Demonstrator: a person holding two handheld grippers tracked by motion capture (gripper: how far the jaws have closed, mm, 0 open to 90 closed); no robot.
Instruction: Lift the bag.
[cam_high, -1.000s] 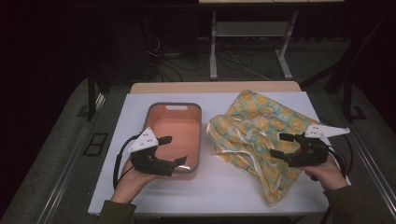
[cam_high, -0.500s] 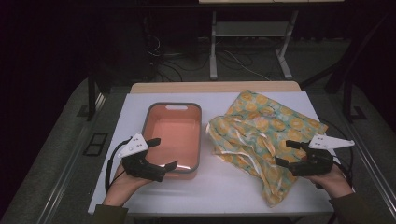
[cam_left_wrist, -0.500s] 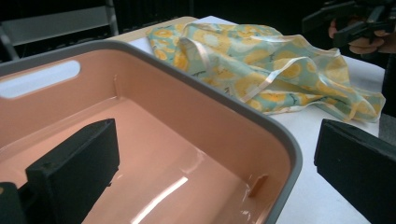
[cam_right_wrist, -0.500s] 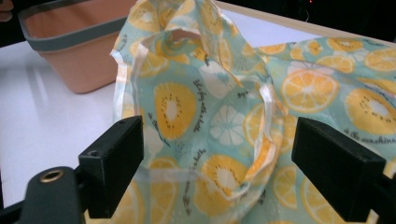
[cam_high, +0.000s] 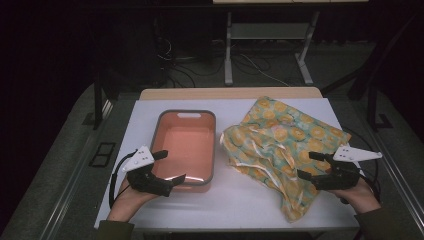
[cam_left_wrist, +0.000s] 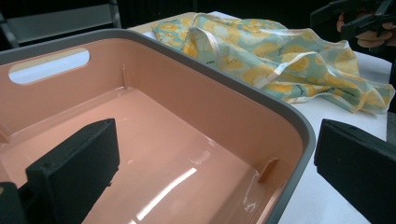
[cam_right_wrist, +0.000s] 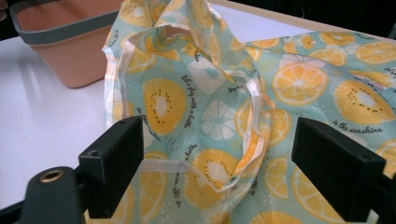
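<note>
A salmon-pink tub (cam_high: 187, 145) with a grey rim stands left of centre on the white table (cam_high: 240, 192); it holds nothing. A crumpled cloth (cam_high: 280, 145) printed with orange and kiwi slices, edged with pale ribbon, lies to its right. My left gripper (cam_high: 174, 165) is open at the tub's near left corner. In the left gripper view, one jaw of the left gripper (cam_left_wrist: 215, 177) is inside the tub (cam_left_wrist: 187, 140) and the other is outside its rim. My right gripper (cam_high: 305, 165) is open just over the cloth's near right part, with the cloth (cam_right_wrist: 215, 116) between and beyond its jaws (cam_right_wrist: 224, 163).
The table's near edge lies just under both hands. A bare strip of white table separates the tub and the cloth. Dark floor, cables and a metal table frame (cam_high: 270, 35) lie beyond the far edge. The right gripper (cam_left_wrist: 359, 18) also appears far off in the left gripper view.
Both grippers have drawn back a little toward the near edge, the left one drifting left and the right one right. Both stay open; tub and cloth have not moved.
</note>
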